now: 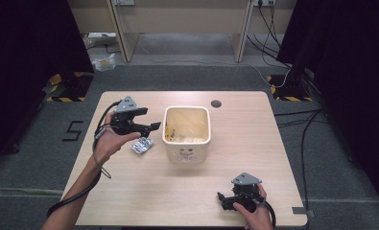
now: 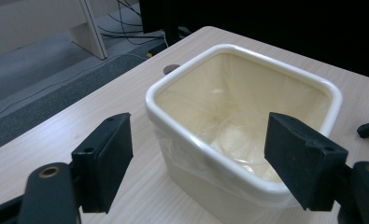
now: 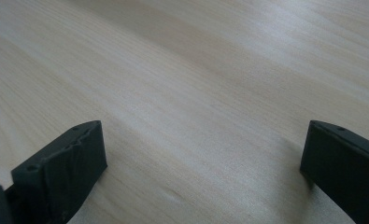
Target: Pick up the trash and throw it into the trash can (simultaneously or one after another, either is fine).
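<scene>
Just right of the spread, empty left tongs [image 1: 151,125] stands the bin [image 1: 187,135]; right tongs [image 1: 221,197] gape too.

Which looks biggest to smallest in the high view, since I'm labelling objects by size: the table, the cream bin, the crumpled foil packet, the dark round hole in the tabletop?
1. Table
2. Cream bin
3. Crumpled foil packet
4. Dark round hole, which lies farther from the camera, but clearly looks smaller than the packet.

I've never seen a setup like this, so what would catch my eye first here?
Probably the cream bin with a clear liner, standing mid-table. Left of it the left gripper hangs open above a crumpled silvery wrapper. The right gripper sits open at the table's near edge.
</scene>
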Action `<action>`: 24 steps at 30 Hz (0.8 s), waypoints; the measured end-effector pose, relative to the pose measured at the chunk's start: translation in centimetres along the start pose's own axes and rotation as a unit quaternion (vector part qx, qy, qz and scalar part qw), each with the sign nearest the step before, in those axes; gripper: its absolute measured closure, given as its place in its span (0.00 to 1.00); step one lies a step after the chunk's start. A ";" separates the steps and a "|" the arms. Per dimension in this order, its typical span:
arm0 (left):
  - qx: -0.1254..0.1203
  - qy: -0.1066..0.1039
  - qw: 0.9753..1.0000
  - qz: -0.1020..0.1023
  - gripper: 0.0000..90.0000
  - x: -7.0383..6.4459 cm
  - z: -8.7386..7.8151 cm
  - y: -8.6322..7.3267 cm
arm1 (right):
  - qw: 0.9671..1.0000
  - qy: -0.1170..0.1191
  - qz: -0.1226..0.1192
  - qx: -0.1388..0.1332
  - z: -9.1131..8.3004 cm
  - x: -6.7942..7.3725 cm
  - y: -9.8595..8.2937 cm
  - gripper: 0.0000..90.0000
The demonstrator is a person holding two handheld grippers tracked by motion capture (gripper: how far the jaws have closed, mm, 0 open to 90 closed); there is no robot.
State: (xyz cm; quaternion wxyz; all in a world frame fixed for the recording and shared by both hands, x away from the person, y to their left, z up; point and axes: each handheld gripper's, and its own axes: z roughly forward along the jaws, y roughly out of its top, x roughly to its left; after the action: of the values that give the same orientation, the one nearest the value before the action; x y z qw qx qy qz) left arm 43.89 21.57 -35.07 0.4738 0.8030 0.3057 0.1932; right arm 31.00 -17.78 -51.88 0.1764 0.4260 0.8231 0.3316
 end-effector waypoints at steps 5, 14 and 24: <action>0.003 0.008 1.000 -0.006 0.25 0.5 -0.2 -1.2 | 1.000 0.000 0.000 -0.001 0.0 0.0 0.0 0.00; 0.011 0.016 1.000 -0.014 0.25 1.1 -0.1 -2.7 | 1.000 0.000 0.000 0.000 0.0 0.0 0.0 0.00; 0.031 0.026 0.999 -0.031 0.23 2.2 0.7 -5.0 | 1.000 0.000 0.000 0.002 0.0 0.0 0.0 0.00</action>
State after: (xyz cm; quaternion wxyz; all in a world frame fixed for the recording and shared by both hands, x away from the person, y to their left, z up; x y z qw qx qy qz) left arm 44.36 24.41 -39.79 0.4464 0.8022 0.3481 0.1899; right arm 31.00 -17.79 -51.86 0.1755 0.4263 0.8236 0.3305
